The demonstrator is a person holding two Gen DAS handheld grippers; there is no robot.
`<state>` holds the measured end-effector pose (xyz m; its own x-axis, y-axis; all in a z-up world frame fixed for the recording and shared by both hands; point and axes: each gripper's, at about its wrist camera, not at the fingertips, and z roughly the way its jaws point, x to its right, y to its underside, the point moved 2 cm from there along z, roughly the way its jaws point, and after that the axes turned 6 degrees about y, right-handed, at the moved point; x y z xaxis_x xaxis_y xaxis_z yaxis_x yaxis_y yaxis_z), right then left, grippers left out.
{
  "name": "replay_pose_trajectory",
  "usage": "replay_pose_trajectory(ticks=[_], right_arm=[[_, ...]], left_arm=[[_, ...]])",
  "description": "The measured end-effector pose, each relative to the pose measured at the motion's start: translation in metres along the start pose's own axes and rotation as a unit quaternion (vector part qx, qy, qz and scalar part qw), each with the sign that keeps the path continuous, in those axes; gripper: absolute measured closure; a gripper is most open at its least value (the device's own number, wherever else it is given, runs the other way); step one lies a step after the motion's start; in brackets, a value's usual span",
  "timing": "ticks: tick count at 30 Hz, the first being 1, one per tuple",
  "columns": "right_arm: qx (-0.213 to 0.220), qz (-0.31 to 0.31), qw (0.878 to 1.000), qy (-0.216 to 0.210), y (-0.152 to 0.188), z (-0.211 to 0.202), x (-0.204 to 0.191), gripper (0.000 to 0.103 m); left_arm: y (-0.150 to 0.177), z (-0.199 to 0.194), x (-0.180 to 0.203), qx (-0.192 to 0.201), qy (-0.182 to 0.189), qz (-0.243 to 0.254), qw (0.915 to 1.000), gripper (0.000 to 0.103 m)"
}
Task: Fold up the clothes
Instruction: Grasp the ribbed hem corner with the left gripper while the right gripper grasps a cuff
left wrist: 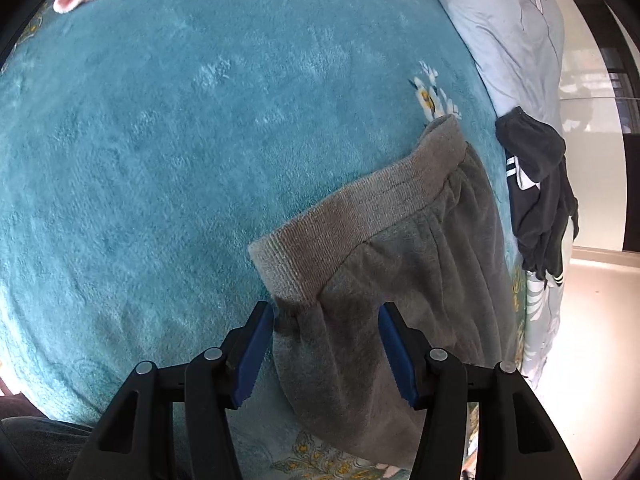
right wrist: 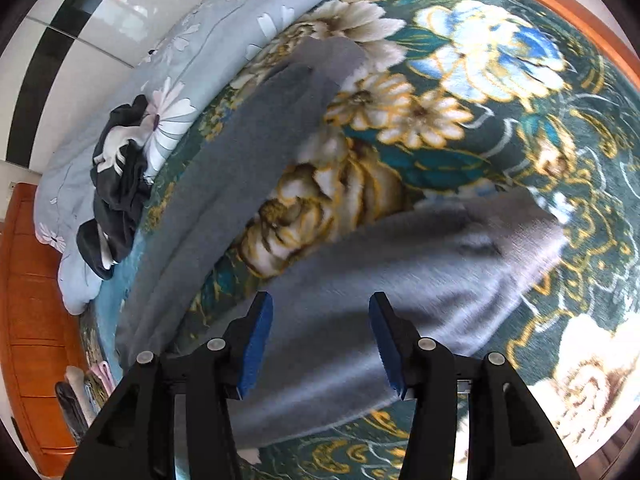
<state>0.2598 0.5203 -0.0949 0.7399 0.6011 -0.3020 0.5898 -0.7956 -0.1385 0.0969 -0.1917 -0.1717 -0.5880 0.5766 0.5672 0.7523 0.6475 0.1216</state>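
The grey fleece trousers [left wrist: 400, 264] lay along the right edge of the bed's teal blanket [left wrist: 160, 160], waistband [left wrist: 352, 208] toward the middle. They looked soft and limp, best gripped at the ribbed band. The left claw [left wrist: 326, 354] hovered spread over the hip; the right claw [right wrist: 320, 344] hung spread above one leg [right wrist: 400, 280].
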Motion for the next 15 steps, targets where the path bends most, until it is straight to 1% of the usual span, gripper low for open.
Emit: replay_pose_trajectory(ticks=[2,5,8,10,12,15], right_arm=[[-0.008,0.014,1.000,0.009,0.013,-0.003,0.021,0.051],[-0.031,0.036,0.999,0.027,0.033,0.002,0.053,0.051],[-0.035,0.072,0.996,0.041,0.043,0.019,0.077,0.051],[-0.024,0.096,0.994,0.046,0.044,0.027,0.088,0.051],[-0.006,0.116,0.992,0.043,0.040,0.032,0.094,0.051],[0.011,0.139,0.989,0.039,0.033,0.039,0.093,0.051]], left_arm=[[0.002,0.003,-0.001,-0.011,-0.006,-0.002,0.9999,0.045],[0.005,0.008,0.000,-0.021,-0.002,-0.001,0.9998,0.045],[0.007,0.009,0.002,-0.019,-0.019,0.008,0.9996,0.047],[0.008,0.008,0.000,-0.016,-0.023,0.002,0.9996,0.049],[0.009,0.008,-0.004,-0.013,-0.017,-0.012,0.9997,0.051],[0.010,0.009,-0.007,-0.008,-0.013,-0.021,0.9997,0.054]])
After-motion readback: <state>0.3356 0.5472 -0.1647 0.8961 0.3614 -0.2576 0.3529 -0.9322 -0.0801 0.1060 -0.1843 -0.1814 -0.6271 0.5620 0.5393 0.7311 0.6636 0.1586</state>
